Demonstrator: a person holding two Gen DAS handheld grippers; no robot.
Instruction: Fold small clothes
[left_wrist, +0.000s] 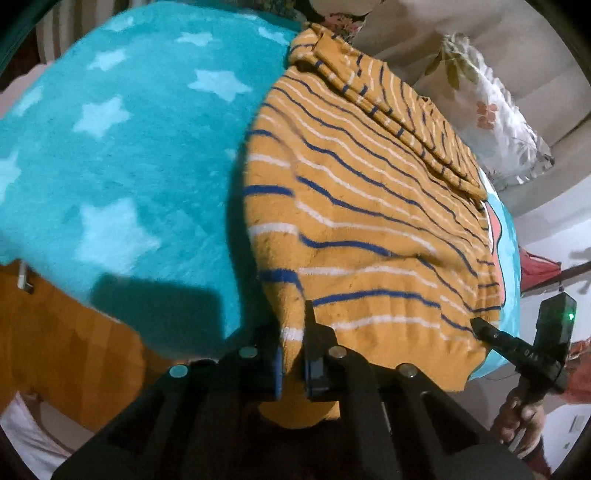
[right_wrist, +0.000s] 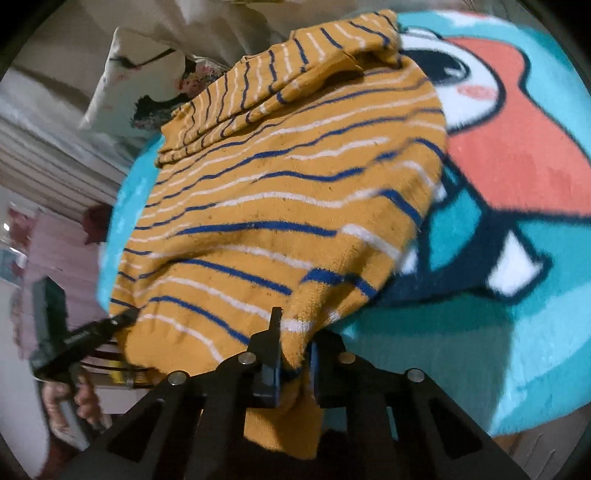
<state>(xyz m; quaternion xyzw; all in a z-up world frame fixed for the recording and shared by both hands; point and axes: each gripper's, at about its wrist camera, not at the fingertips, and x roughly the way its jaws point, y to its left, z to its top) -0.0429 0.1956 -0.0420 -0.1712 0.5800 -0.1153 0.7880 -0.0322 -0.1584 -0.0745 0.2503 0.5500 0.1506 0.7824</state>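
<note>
An orange knit sweater (left_wrist: 369, 221) with blue and white stripes lies on a teal blanket (left_wrist: 122, 155); its sleeves are folded across the far end. My left gripper (left_wrist: 293, 354) is shut on the sweater's near hem at one corner. My right gripper (right_wrist: 293, 354) is shut on the hem at the other corner, and it shows in the left wrist view (left_wrist: 480, 326) at the sweater's right edge. The left gripper shows in the right wrist view (right_wrist: 125, 317) at the sweater's left edge. The sweater (right_wrist: 288, 206) fills the middle of the right wrist view.
The teal blanket has white stars on one side and a cartoon figure (right_wrist: 509, 147) in coral and white on the other. A floral pillow (left_wrist: 491, 110) lies beyond the sweater against a beige backrest. An orange surface (left_wrist: 66, 343) is below the blanket's edge.
</note>
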